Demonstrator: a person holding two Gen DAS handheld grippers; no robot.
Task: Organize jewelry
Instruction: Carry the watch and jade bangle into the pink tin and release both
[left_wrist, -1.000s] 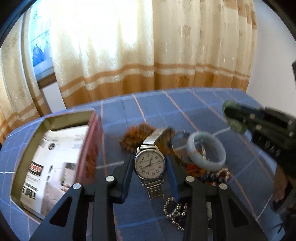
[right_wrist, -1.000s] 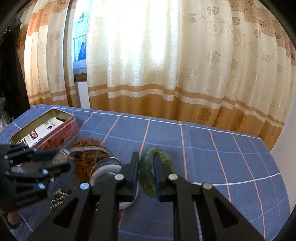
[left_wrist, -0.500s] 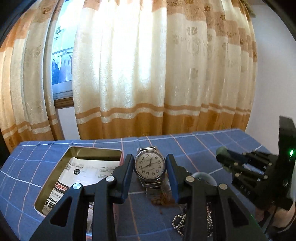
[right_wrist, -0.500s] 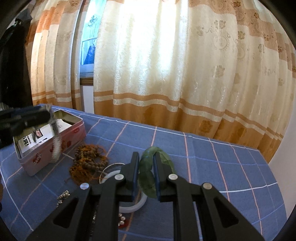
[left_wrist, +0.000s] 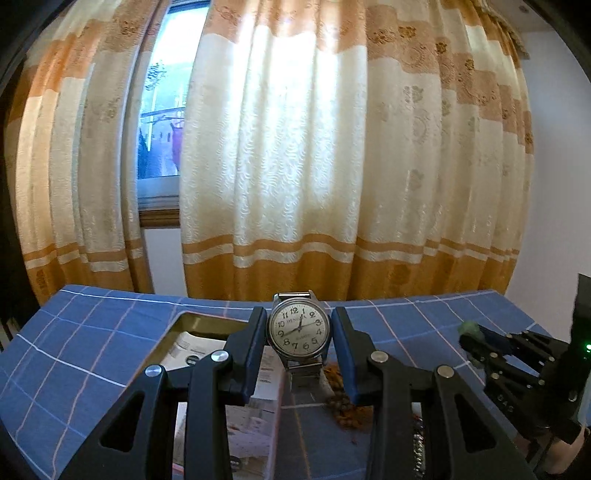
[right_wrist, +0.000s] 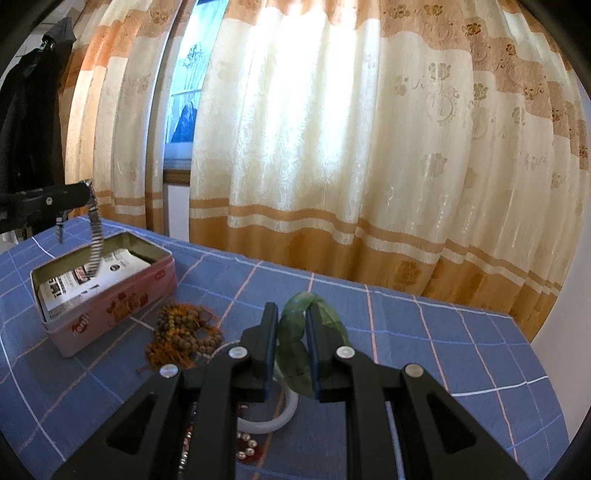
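Left gripper (left_wrist: 299, 334) jaws clamped on watch (left_wrist: 299, 331) above tin (right_wrist: 107, 284); lower strap first (dangling), then release; right gripper (right_wrist: 291, 334) jaws pinching green bangle (right_wrist: 295, 354).

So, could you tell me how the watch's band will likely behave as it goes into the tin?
The watch is gripped by its case, so the band hangs limp, probably swinging. It looks like metal links, likely to fold and pile in the tin, possibly snagging the rim.

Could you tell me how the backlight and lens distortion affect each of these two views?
Left wrist view: the sunlit curtain blows out, yet the watch dial stays readable; edges bow. Right wrist view: same glare, the green bangle sharp, the tin curved near the rim.
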